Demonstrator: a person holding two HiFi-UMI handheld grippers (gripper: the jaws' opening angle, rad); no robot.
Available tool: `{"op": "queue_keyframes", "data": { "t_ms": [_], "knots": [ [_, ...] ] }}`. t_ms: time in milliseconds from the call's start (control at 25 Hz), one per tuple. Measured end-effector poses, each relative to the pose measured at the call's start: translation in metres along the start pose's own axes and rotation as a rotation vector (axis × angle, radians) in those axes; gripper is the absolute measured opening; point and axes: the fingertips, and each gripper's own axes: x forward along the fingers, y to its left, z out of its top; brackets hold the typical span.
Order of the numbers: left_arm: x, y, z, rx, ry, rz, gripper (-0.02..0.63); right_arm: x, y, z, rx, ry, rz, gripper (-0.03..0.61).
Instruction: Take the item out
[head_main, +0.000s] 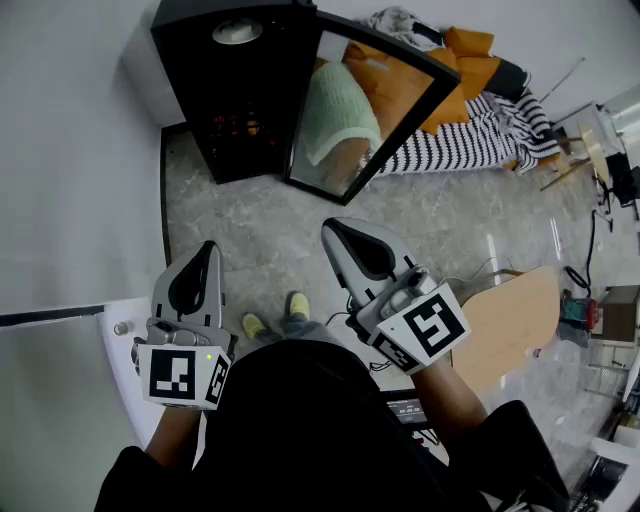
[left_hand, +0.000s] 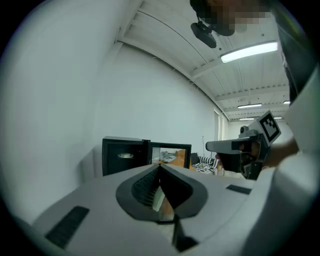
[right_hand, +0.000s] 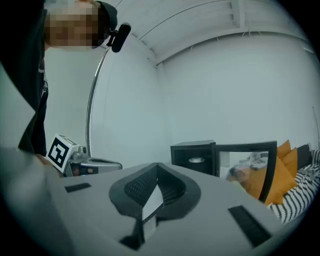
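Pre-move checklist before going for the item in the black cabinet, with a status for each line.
1. Glass door of the black box-shaped cabinet swung open: ok.
2. Left gripper empty: ok, nothing between its jaws.
3. Right gripper empty: ok, nothing between its jaws.
4. Jaws apart for a grasp: not ok, both pairs are shut.
5. Item identified: cannot tell, only small reddish shapes show in the dark interior.
6. Grippers at the cabinet opening: not ok, both are held close to the person's body, well short of it.
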Motion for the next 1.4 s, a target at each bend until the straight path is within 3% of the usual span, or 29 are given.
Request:
{"op": "queue_keyframes", "data": {
  "t_ms": [520,1080,1400],
  "knots": [
    [-0.005,0.013,0.0,-0.012,-0.011,-0.002,0.008,0.007,0.005,0.005,-0.014,-0.006,-0.016,0.006],
    [-0.036,0.035,-0.01,-0.035,-0.027,-0.01,0.008,0.013,0.04,0.001,-0.003,0.009,-0.006,0.006],
    [-0.06,0.055,-0.015,-0.046,-0.049,-0.002,0.008,0.023,0.075,-0.003,-0.059,0.025,0.02,0.006]
  ]
}}
